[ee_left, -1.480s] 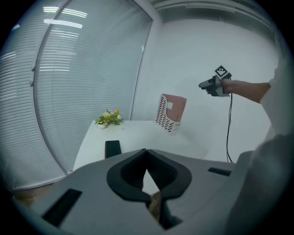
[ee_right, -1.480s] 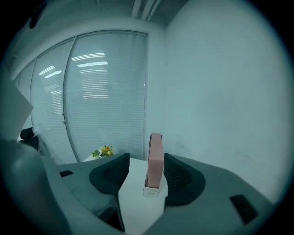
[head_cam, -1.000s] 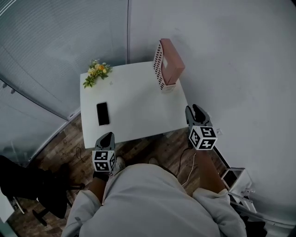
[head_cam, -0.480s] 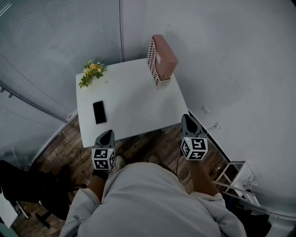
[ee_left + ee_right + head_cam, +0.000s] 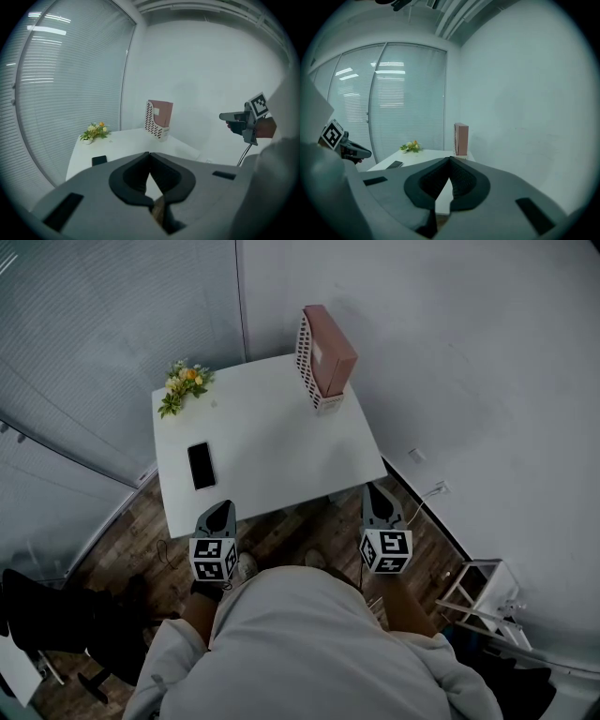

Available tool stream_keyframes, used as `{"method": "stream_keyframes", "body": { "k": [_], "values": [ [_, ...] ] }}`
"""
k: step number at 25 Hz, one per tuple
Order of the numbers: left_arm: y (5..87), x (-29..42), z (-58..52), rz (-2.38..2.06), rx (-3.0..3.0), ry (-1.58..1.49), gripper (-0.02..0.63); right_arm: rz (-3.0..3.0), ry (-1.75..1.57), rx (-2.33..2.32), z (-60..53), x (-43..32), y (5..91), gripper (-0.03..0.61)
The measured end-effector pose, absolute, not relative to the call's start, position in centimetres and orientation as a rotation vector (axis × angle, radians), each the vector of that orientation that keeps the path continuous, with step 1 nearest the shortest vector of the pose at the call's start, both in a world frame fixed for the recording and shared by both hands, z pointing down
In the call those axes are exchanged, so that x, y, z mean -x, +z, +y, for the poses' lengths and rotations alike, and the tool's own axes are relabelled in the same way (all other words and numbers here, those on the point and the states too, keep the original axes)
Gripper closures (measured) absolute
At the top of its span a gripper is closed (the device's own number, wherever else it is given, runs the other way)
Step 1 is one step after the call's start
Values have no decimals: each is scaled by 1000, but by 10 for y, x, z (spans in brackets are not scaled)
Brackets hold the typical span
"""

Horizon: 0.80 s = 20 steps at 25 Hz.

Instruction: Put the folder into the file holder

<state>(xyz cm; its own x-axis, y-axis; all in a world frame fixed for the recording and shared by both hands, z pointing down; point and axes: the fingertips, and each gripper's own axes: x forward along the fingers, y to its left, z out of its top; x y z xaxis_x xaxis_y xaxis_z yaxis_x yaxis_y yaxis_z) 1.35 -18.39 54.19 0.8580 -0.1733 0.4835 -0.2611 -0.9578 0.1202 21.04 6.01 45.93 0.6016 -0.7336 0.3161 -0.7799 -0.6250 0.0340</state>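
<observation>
The white table (image 5: 272,451) stands in a corner between a window with blinds (image 5: 103,324) and a plain wall (image 5: 469,362). At the table's far right edge stands the white perforated file holder (image 5: 305,362), upright, and the pink folder (image 5: 330,345) is inside it, on end, its top rising above the holder's slanted side. On the table's far left corner lies a small bunch of yellow and green flowers (image 5: 185,385), well apart from the holder. A dark phone (image 5: 201,465) lies flat on the table's left part, nearer the front edge than the flowers and touching neither them nor the holder. Both grippers are held off the table's front edge, over the wooden floor (image 5: 127,531), and touch nothing on it. The left gripper (image 5: 221,512) hangs just before the table's front left corner, pointing toward the table; in the left gripper view its fingers meet at the tips with nothing clamped between them, and only the tabletop shows through the slot below the tips. The right gripper (image 5: 376,491) hangs just off the table's front right corner; in the right gripper view its fingers are likewise pressed together and hold nothing. The person's pale sleeves and shoulders (image 5: 309,643) fill the ground nearest the camera, on the near side of the table.
</observation>
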Motion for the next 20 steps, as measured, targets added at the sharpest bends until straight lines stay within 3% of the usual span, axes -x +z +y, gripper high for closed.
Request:
{"method": "stream_keyframes", "body": {
  "k": [20],
  "values": [
    [547, -13, -196, -372, -2838, 729, 604, -1316, 449, -2612, 36, -208, 478, 566]
  ]
}}
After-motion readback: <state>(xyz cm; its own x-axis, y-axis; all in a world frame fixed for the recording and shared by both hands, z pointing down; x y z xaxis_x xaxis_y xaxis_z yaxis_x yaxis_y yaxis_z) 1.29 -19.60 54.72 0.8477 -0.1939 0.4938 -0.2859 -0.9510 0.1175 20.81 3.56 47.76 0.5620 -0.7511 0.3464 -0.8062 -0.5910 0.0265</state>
